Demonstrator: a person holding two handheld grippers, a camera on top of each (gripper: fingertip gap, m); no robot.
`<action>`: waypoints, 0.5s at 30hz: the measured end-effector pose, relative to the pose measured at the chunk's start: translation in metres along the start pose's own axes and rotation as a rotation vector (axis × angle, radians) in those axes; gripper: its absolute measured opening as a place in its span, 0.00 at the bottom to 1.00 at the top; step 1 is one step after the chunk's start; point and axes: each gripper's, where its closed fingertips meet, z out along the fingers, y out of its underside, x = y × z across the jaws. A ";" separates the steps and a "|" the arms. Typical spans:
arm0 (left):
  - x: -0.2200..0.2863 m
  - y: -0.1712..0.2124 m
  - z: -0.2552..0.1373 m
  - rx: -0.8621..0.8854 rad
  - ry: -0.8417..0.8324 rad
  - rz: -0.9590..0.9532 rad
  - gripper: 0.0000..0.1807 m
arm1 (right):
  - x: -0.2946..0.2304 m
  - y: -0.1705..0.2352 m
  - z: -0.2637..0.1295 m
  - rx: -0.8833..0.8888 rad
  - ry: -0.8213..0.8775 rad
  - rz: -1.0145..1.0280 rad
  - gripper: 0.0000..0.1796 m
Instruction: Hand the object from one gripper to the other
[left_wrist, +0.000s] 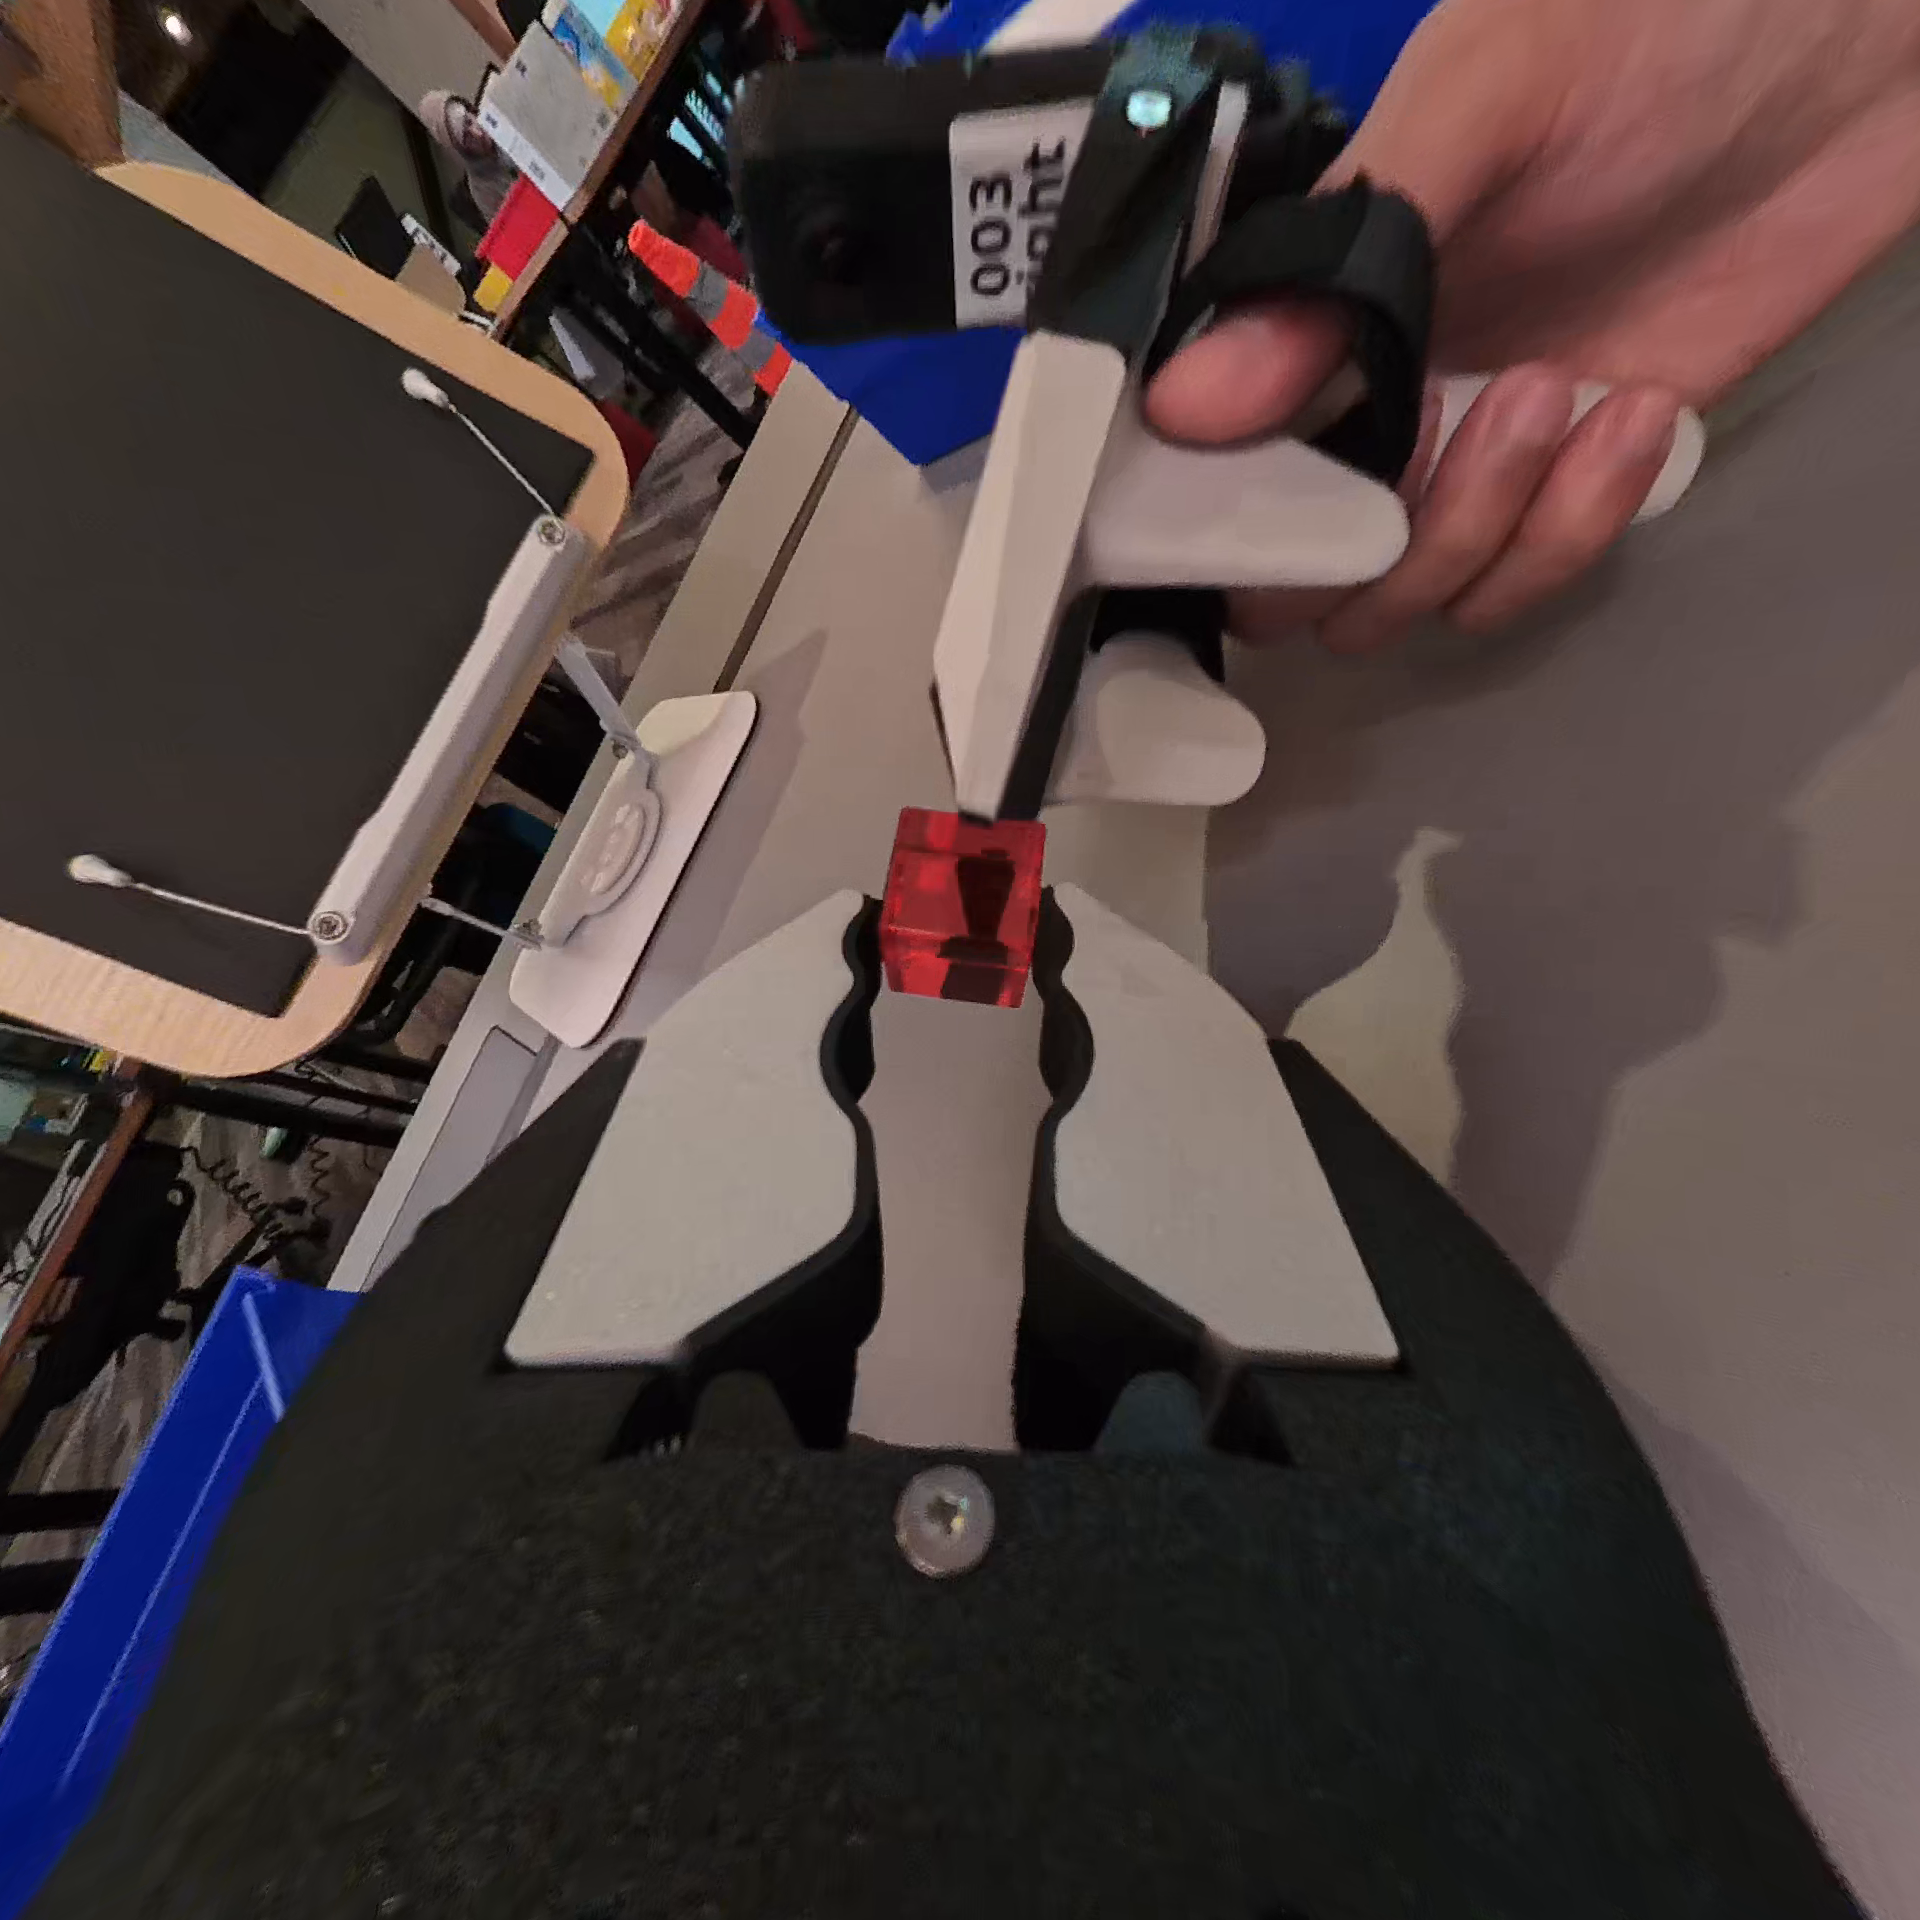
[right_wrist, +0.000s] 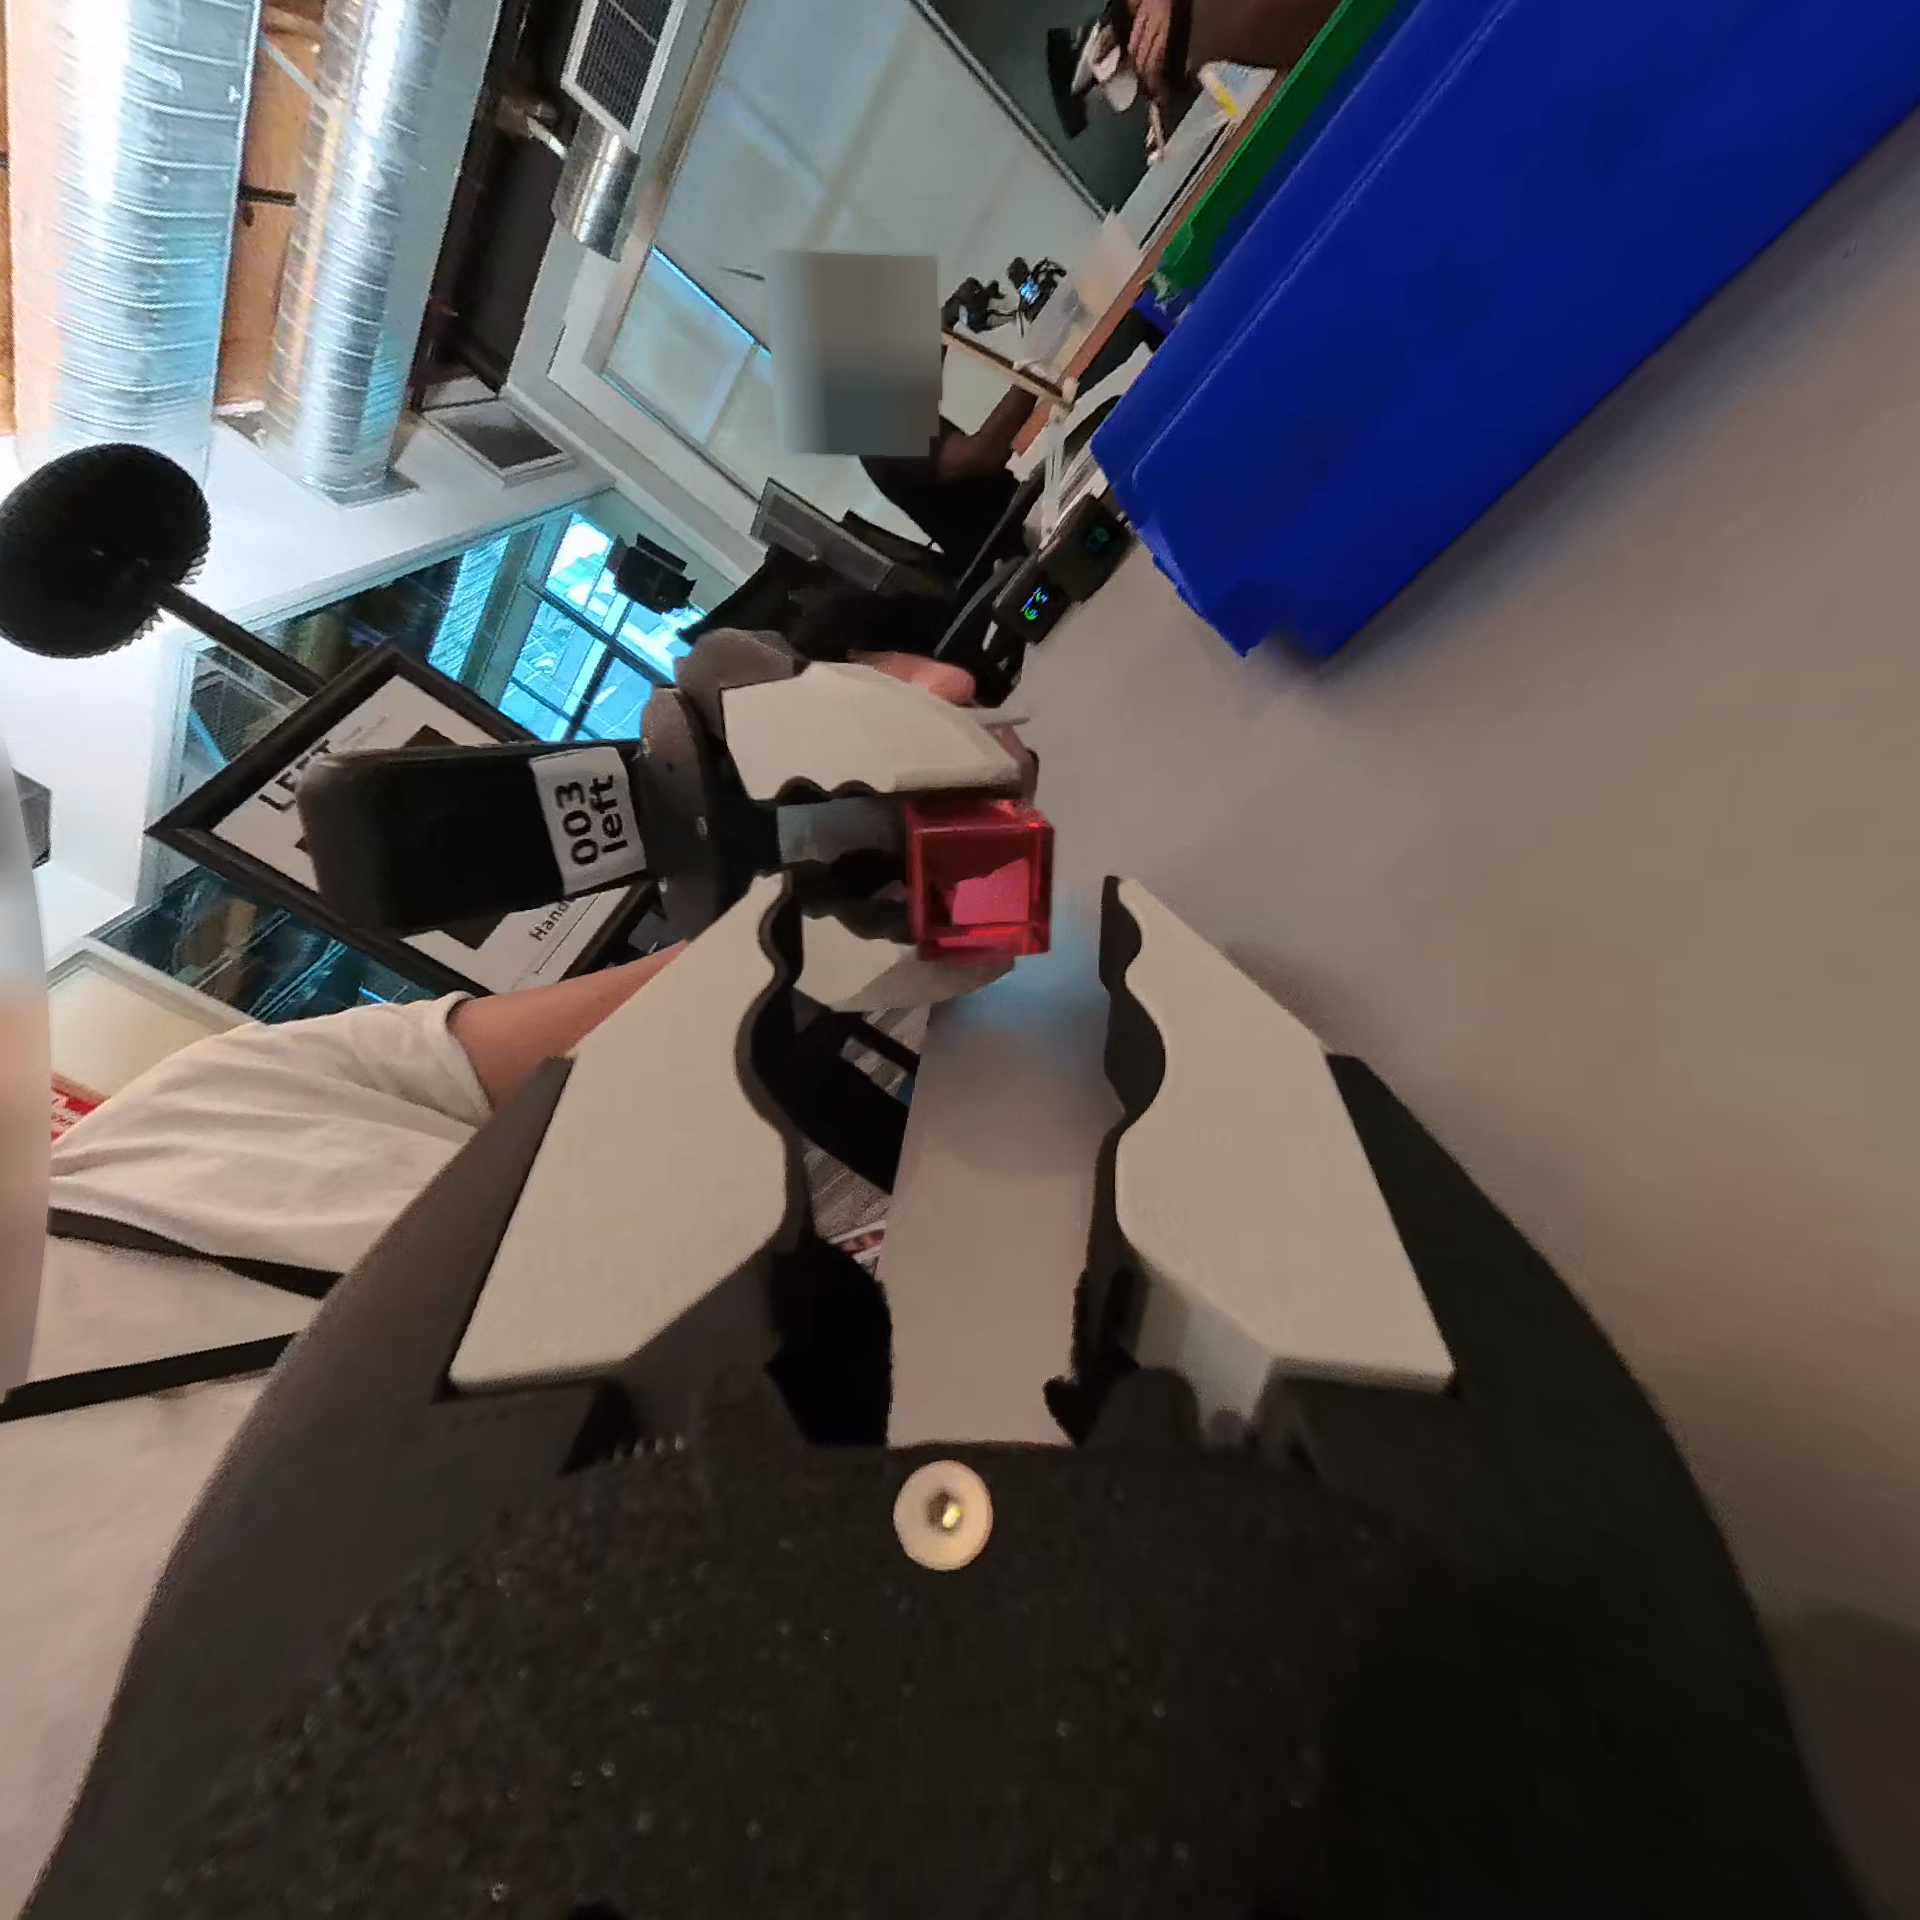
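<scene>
Two grippers, one cube. At far left, a black board (left_wrist: 208, 520) with a wooden rim, off the job; beside it a white pad (left_wrist: 644, 862) on the grey surface (left_wrist: 1558, 1039). In the middle, left gripper (left_wrist: 958, 940), jaws pinching the red cube (left_wrist: 961, 904) at the very tips, cube apparently clear of the surface. Just above and to the right, right gripper (right_wrist: 945, 899), jaws spread wide and holding nothing, one fingertip (left_wrist: 982, 790) at or touching the cube's top edge; cannot tell whether the cube sits fully between them yet. Farther right, a hand (left_wrist: 1558, 312) on the trigger. At the far right in the right wrist view, blue bins (right_wrist: 1558, 312), well apart.

Step in hand, by judgement: bringing the spread jaws around the cube for the takeover.

- Shift the right gripper so the cube sits centred between both pads, not under one tip.
- Take the two free faces, crosswise to the left pinch.
- Go deep enough for flat pad contact, short of knocking the left fingers.
- Close slowly and squarely; smooth faces and a tip-only hold suggest easy twisting or slipping.
- Hold the left pinch firm until the right one bites, then release.
</scene>
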 end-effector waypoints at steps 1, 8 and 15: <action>0.000 -0.003 -0.002 0.016 0.004 -0.003 0.15 | 0.000 0.001 0.002 -0.003 -0.002 -0.002 0.31; 0.002 -0.010 -0.005 0.051 0.031 -0.027 0.15 | -0.008 -0.005 -0.001 0.029 -0.001 -0.066 0.22; 0.011 -0.002 0.000 0.022 0.053 -0.042 0.15 | 0.004 0.001 -0.006 -0.020 0.070 -0.065 0.14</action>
